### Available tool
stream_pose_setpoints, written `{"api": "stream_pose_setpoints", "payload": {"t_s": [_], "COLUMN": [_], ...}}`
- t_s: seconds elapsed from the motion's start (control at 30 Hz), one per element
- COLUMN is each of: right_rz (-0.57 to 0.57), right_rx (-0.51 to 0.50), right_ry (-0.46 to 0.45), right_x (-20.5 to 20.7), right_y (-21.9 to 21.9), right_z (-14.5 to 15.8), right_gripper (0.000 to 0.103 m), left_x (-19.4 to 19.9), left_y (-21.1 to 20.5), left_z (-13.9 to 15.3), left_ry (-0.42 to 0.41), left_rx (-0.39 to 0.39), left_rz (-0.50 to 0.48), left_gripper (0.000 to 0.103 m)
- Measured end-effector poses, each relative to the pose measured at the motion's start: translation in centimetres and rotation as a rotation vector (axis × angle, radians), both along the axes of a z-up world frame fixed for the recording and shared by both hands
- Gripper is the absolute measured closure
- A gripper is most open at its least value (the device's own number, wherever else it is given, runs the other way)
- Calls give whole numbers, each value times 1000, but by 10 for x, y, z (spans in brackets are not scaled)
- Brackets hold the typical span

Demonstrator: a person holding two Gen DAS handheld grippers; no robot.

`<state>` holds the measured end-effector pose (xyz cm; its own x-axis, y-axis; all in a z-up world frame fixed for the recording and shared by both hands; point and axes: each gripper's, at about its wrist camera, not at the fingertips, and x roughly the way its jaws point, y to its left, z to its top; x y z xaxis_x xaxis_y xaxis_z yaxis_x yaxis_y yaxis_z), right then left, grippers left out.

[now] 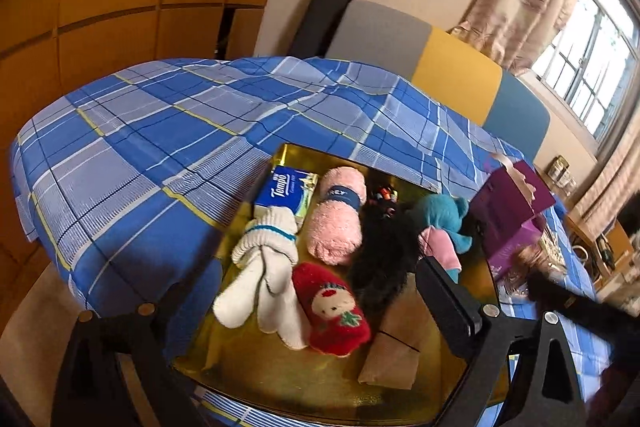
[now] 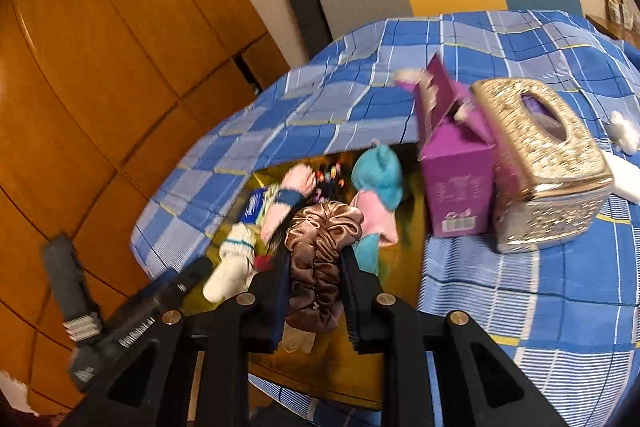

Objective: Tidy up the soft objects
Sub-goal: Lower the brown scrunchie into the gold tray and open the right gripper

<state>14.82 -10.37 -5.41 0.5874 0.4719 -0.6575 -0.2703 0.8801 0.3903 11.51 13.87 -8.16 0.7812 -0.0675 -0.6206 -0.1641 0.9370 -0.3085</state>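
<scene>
Pinching brown scrunchie [image 2: 318, 267], right gripper [image 2: 316, 291] above gold tray [image 2: 320, 375].

scrunchie [image 2: 320, 259]: glossy satin | tray [image 1: 280, 379]: shiny gold | towel roll [image 1: 338, 219]: fluffy cloth

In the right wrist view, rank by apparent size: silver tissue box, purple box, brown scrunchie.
1. silver tissue box
2. purple box
3. brown scrunchie, though it sits nearest the camera, clamped in the right gripper, so it looks enlarged.
</scene>
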Motion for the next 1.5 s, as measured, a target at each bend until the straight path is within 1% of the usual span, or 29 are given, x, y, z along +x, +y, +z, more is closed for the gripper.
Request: {"api": "stream_pose_setpoints", "payload": {"t_s": [0.13,0.33,0.47,0.63,0.77,0.83,0.93,1.07,1.37,1.5], "right_rz": [10,13,-5,-10,-12,-16,-1,-15,-110,-147], "right_rx": [-54,-180,-263,-344,-400,-431,-430,-418,-296,-286], "right_ry": [32,48,53,57,68,68,52,12,-80,-113], "right_x": [1,-1,0,3,5,4,1,-4,-14,-18], "right_y": [17,35,38,42,45,46,46,41,10,-6], "right_z": [-16,-36,-47,-57,-66,-68,-65,-53,-11,5], "right_gripper": [80,80,80,78,73,72,71,70,70,69], "left_x": [1,1,1,1,0,0,0,0,1,2], "left_y": [8,12,11,9,8,7,7,6,0,-6], "left_z": [3,4,4,3,3,3,2,1,1,0], "left_ry": [-3,6,8,16,17,17,19,26,25,26], "left_rx": [-15,-35,-35,-36,-35,-34,-35,-34,-29,-43], "left_rz": [17,27,28,21,21,21,21,18,-9,-57], "left_gripper": [5,5,5,5,5,5,5,5,5,5]}}
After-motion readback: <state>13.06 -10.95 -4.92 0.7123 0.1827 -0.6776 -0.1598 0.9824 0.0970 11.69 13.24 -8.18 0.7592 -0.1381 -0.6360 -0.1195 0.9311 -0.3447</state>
